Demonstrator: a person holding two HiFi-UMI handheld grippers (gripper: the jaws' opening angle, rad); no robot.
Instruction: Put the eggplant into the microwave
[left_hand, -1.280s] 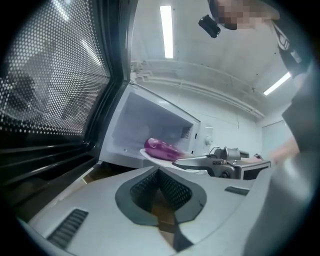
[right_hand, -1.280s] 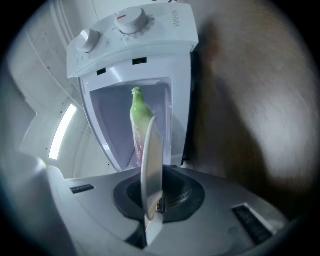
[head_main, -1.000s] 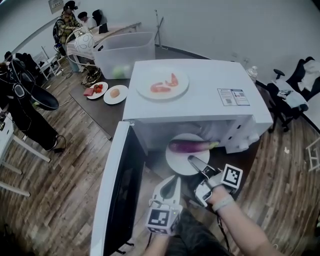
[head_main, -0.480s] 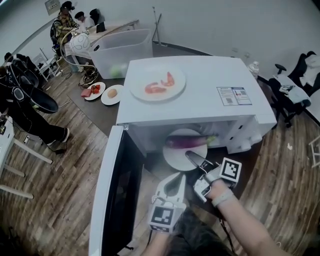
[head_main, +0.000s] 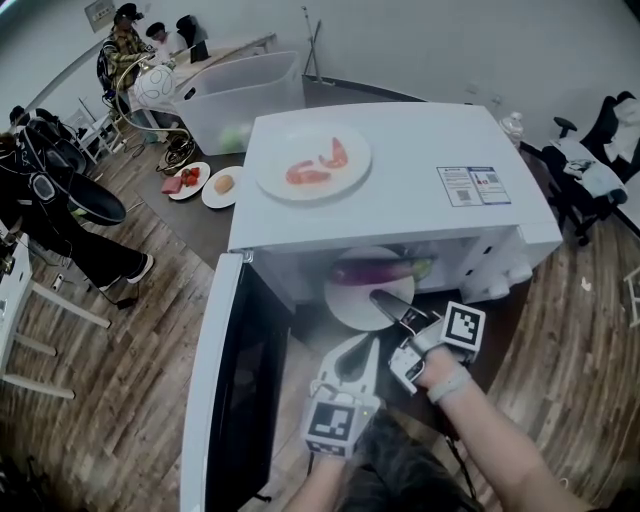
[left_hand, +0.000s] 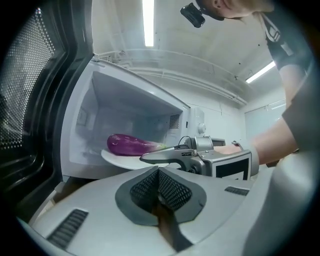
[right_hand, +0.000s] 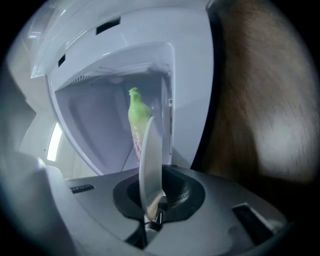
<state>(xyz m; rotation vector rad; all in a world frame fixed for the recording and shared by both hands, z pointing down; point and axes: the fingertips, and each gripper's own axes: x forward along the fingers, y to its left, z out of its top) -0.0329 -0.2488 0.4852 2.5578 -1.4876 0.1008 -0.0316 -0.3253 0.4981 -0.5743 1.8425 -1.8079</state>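
Note:
The purple eggplant (head_main: 372, 270) (left_hand: 127, 145) lies on a white plate (head_main: 345, 303) (left_hand: 117, 159) in the mouth of the open white microwave (head_main: 400, 190). Its green stem (right_hand: 137, 111) points right in the head view. My right gripper (head_main: 386, 299) (right_hand: 150, 182) is shut on the plate's near rim (right_hand: 150, 150), which shows edge-on between its jaws. In the left gripper view it (left_hand: 150, 158) reaches in from the right onto the rim. My left gripper (head_main: 360, 352) (left_hand: 159, 175) is shut and empty, just in front of the plate and below it.
The microwave door (head_main: 225, 390) stands open at the left, close beside my left gripper. A plate of shrimp (head_main: 312, 162) sits on the microwave's top. Behind are a clear bin (head_main: 245, 100) and two small food plates (head_main: 190, 180). An office chair (head_main: 590, 180) stands at the right.
The plate with the eggplant has slid further into the microwave, held by my right gripper. My left gripper has moved forward alongside it.

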